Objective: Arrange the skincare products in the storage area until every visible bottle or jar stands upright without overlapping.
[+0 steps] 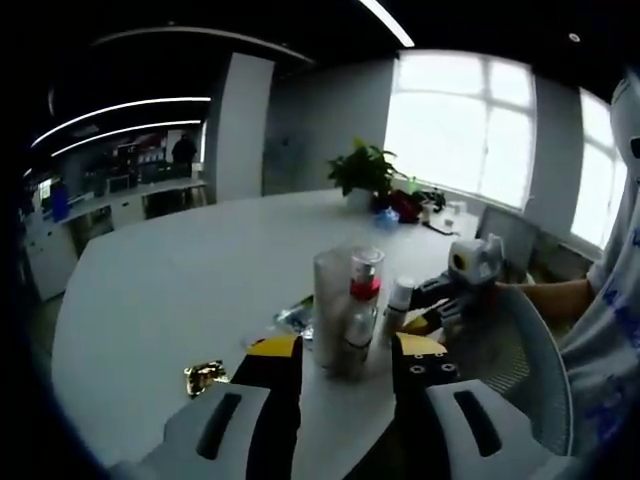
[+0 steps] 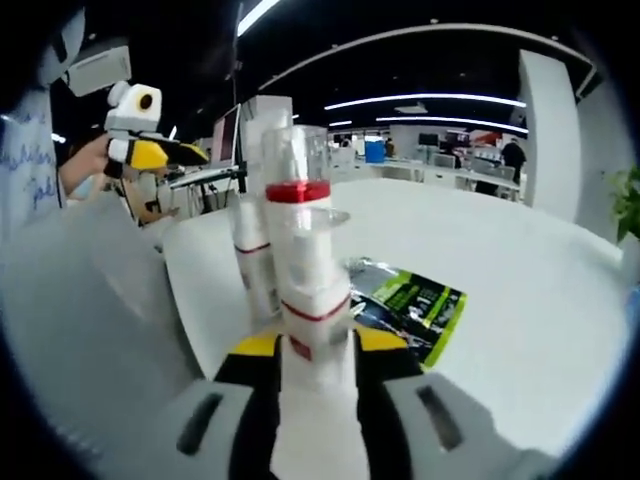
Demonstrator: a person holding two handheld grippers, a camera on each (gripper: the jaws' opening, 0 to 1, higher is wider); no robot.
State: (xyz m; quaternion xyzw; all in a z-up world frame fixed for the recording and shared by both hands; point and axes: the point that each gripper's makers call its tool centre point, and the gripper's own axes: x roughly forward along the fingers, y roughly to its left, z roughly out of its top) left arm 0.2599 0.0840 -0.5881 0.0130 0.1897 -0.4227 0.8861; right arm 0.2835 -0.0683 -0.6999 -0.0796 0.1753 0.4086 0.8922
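- right gripper [image 2: 318, 352] i see clamped on a white bottle with red bands [image 2: 305, 270], upright between its pads.
- another white bottle [image 2: 252, 255] stands just behind, on the white table [image 2: 520, 300].
- left gripper [image 1: 347, 352] hangs open, bottles [image 1: 345, 310] just ahead of its tips.

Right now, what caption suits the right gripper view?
Right gripper shut on a red-banded bottle upright above the white table.

The broad white rounded bench [image 1: 180, 290] carries a cluster of upright clear and white skincare bottles [image 1: 345, 310] just ahead of the left tongs [image 1: 345, 365], a crumpled gold wrapper [image 1: 204, 376] to their left, and a potted green plant [image 1: 362, 172] far beyond.
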